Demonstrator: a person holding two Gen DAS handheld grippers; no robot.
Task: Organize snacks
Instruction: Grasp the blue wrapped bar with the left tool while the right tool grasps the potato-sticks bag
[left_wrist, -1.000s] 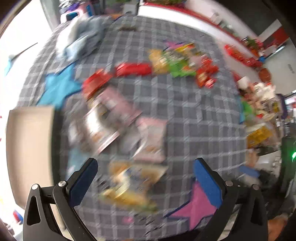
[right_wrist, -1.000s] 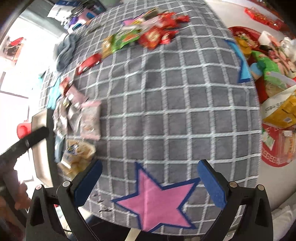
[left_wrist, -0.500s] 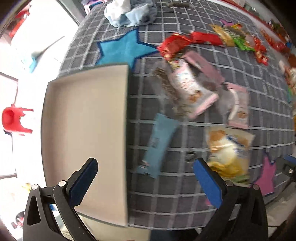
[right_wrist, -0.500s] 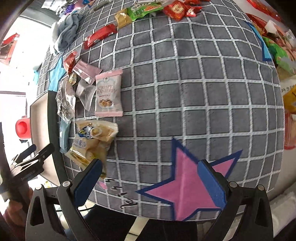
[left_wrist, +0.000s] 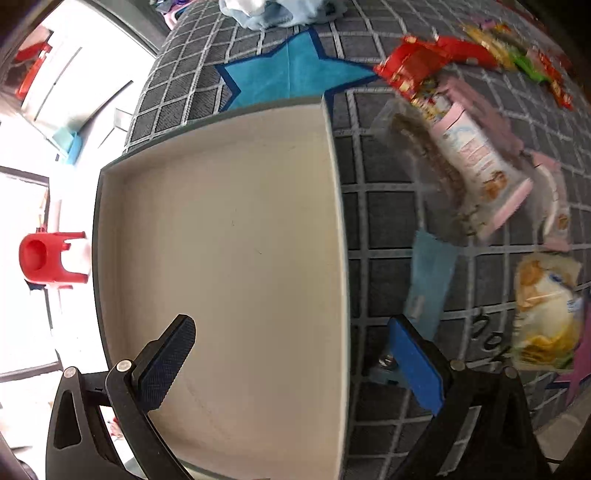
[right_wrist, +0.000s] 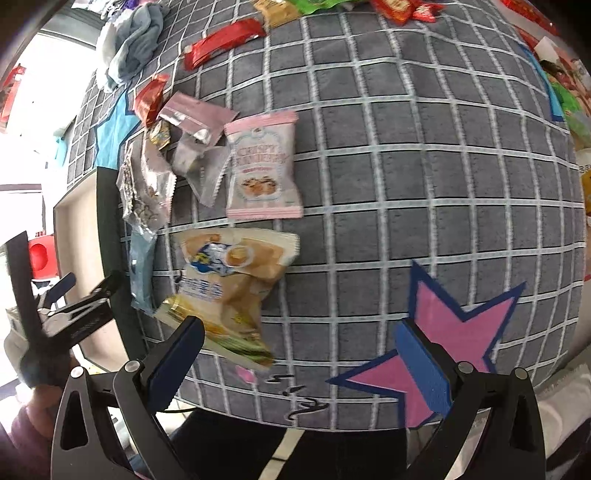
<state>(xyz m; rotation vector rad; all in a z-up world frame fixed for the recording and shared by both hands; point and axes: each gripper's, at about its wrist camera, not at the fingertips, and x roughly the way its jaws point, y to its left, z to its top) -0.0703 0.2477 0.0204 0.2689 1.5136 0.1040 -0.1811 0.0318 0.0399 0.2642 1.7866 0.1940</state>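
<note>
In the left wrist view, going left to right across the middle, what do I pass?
Red stool on the floor → beige tray → light blue packet → yellow biscuit bag. The pink packets further up overlap, so I leave them out.

A lived-in home room, perhaps a play area: a grey checked cloth (right_wrist: 406, 177) with sewn-on stars (right_wrist: 454, 332) covers the surface, a small red plastic stool (left_wrist: 48, 260) stands on the pale floor, and crumpled clothes (right_wrist: 133, 44) lie at the far edge.
</note>
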